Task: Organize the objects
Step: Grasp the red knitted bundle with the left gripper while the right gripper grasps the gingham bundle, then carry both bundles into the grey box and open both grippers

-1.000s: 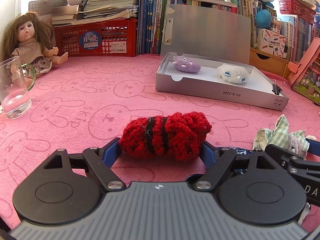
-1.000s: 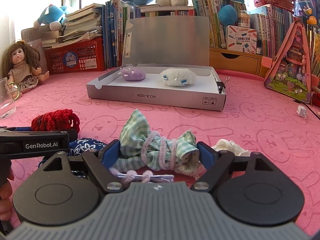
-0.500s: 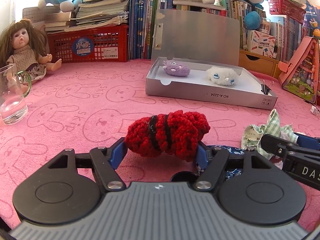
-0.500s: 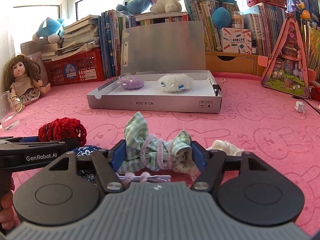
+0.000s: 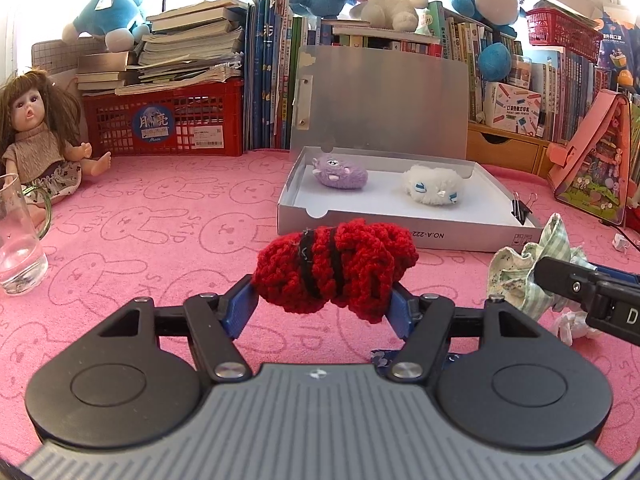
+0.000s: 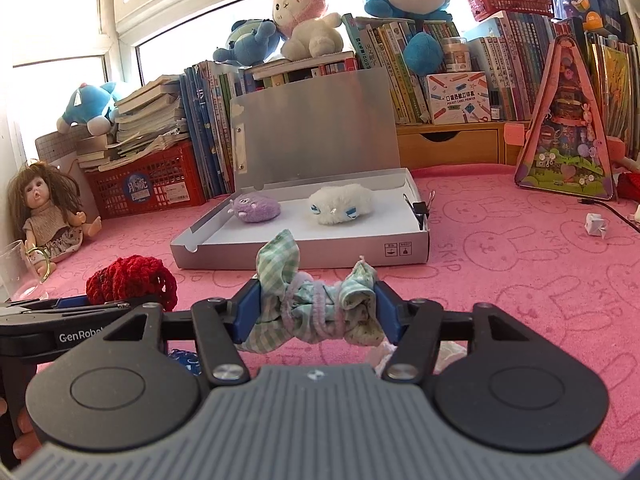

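My left gripper (image 5: 325,300) is shut on a red knitted bundle with black stripes (image 5: 334,264) and holds it above the pink mat. My right gripper (image 6: 317,308) is shut on a green checked cloth bundle tied with pink cord (image 6: 316,304), also lifted. Each bundle shows in the other view: the red one (image 6: 132,286) at left, the checked one (image 5: 520,264) at right. Ahead lies an open grey box (image 5: 400,228) (image 6: 304,254) holding a purple plush (image 5: 340,176) (image 6: 256,208) and a white plush (image 5: 430,186) (image 6: 340,204).
A glass mug (image 5: 18,236) and a doll (image 5: 38,140) are at the left. A red crate (image 5: 168,124), books and plush toys line the back. A pink triangular case (image 6: 568,144) stands at the right. A blue cloth (image 6: 184,360) and a white piece (image 5: 572,324) lie below the grippers.
Both grippers have risen from the mat, lifting the red bundle and the checked bundle, and the box now sits closer ahead.
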Demonstrator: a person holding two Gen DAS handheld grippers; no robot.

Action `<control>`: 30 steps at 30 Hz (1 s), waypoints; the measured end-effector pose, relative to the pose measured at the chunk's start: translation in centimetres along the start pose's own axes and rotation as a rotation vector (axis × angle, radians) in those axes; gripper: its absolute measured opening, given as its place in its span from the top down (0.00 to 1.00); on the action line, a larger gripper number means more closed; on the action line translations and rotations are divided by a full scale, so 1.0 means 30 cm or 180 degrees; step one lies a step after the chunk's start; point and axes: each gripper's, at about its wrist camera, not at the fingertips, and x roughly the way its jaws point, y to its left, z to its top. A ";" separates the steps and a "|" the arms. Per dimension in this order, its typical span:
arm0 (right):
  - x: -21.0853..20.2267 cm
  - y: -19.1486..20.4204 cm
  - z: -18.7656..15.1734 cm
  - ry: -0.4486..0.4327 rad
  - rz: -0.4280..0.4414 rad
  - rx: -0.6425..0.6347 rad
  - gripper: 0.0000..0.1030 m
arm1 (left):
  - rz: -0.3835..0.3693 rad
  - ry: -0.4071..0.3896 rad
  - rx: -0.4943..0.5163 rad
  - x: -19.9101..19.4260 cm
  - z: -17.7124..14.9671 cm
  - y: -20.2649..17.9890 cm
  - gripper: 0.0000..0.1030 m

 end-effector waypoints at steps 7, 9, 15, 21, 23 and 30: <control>0.017 -0.006 0.068 -0.0113 0.0037 0.0004 0.40 | -0.0058 -0.0038 0.0001 0.031 0.077 -0.001 0.31; 0.025 -0.006 0.093 -0.0156 0.0040 -0.0027 0.40 | -0.0063 -0.0050 0.0009 0.044 0.100 -0.001 0.31; 0.089 -0.022 0.170 -0.0208 0.0002 -0.0015 0.40 | -0.0081 -0.0059 -0.0007 0.110 0.178 0.001 0.31; 0.223 -0.070 0.235 -0.0095 -0.0024 0.0187 0.40 | -0.0169 0.0021 -0.0093 0.244 0.282 0.010 0.31; 0.275 -0.083 0.255 -0.0056 -0.0050 0.0230 0.40 | -0.0192 0.0063 -0.0121 0.297 0.313 0.013 0.31; 0.457 -0.103 0.293 0.0231 -0.0035 0.0326 0.40 | -0.0324 0.0412 -0.0193 0.518 0.380 0.007 0.31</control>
